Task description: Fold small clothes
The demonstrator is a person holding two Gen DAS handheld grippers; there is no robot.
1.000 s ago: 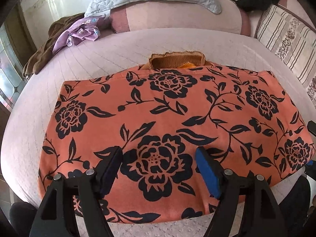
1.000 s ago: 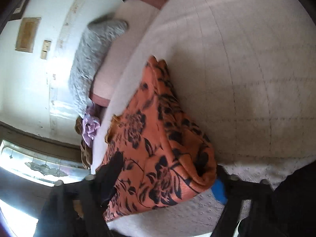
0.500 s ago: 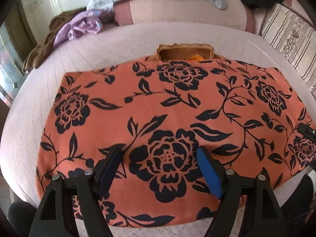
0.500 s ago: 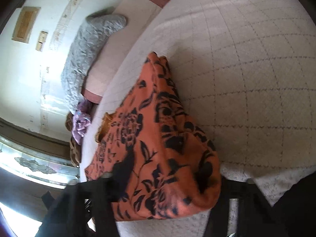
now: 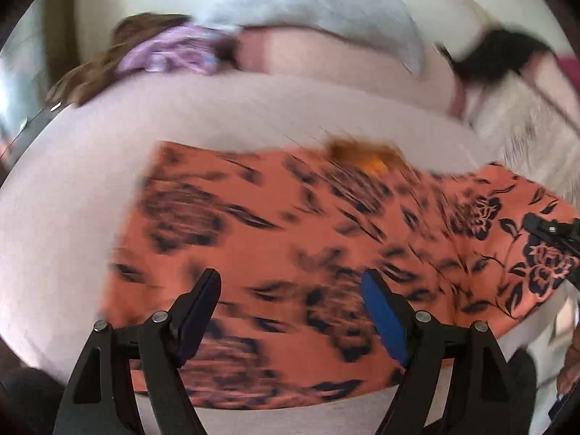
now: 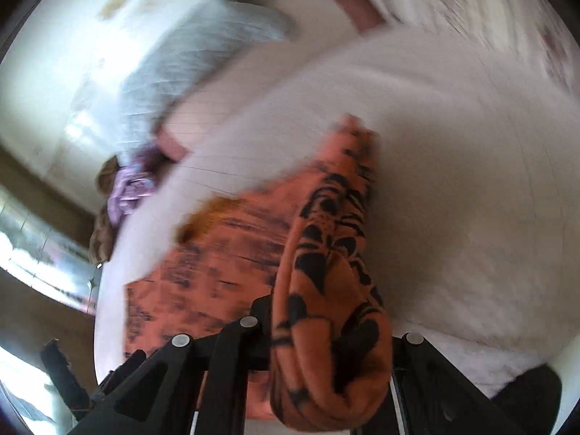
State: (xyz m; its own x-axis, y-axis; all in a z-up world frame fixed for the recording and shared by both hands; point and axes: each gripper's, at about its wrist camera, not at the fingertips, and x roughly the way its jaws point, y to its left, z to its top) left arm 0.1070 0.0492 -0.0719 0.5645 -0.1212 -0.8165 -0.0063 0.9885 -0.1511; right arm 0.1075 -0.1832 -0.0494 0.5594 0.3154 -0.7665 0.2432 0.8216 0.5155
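Both grippers: left gripper (image 5: 291,306) jaws spread, empty, over 1 orange floral garment (image 5: 290,239); right gripper (image 6: 326,337) clamps its edge at 3 o'clock.

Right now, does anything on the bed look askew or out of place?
Only the orange floral garment: its right edge is bunched up in the right tongs, off the bedspread. The left tongs hang open over it. Heavy blur hides finer detail.
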